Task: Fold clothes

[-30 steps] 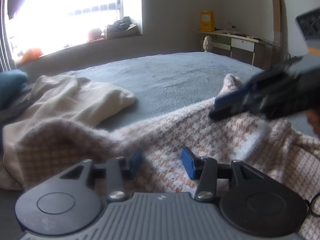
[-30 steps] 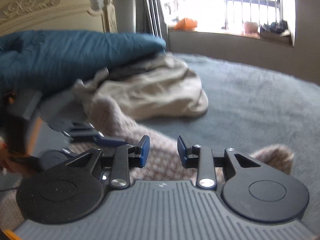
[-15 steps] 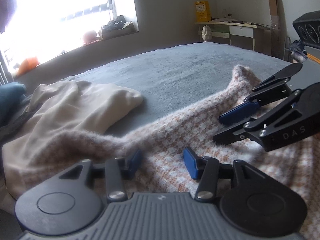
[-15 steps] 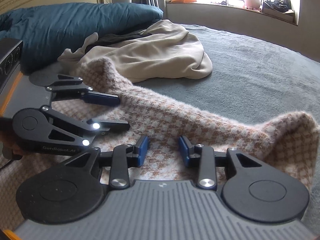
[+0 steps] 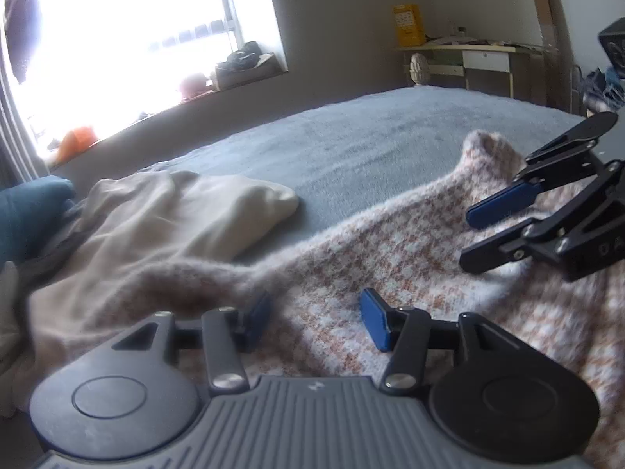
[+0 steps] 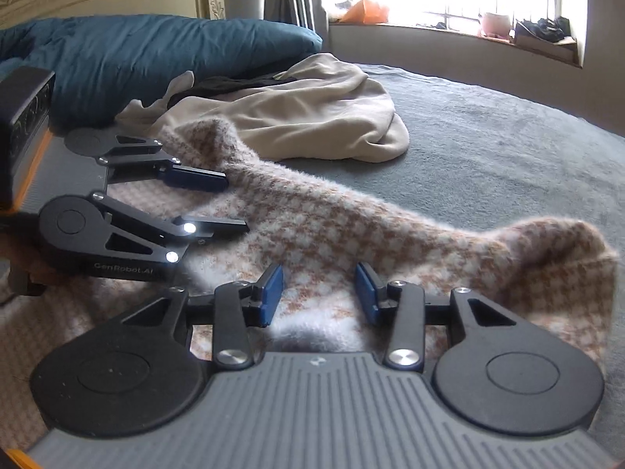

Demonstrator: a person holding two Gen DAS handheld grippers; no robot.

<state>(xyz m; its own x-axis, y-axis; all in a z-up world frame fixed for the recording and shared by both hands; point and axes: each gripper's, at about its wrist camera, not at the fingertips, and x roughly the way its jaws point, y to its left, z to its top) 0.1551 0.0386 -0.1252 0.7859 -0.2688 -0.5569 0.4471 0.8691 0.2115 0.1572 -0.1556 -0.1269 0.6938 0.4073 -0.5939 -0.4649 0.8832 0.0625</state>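
Observation:
A fuzzy pink-and-white houndstooth knit (image 5: 390, 250) (image 6: 351, 226) lies spread on the grey bed cover, one corner standing up at the far right (image 6: 566, 258). My left gripper (image 5: 316, 318) (image 6: 230, 203) hovers low over its left part, open, with fabric under the blue pads but not pinched. My right gripper (image 6: 318, 293) (image 5: 466, 239) is just above the knit's right part. Its jaws are opening, and the cloth lies below them, not pressed by the pads (image 6: 271, 295).
A crumpled cream garment (image 5: 175, 226) (image 6: 312, 117) lies beyond the knit, with a dark piece beside it. A teal duvet (image 6: 156, 54) and the headboard are behind. The grey bed cover (image 5: 390, 140) stretches toward the window ledge; a desk (image 5: 468, 58) stands in the corner.
The right gripper has sunk closer to the knit and its jaws have spread apart. The left gripper's jaws have widened a little and its view has rolled slightly.

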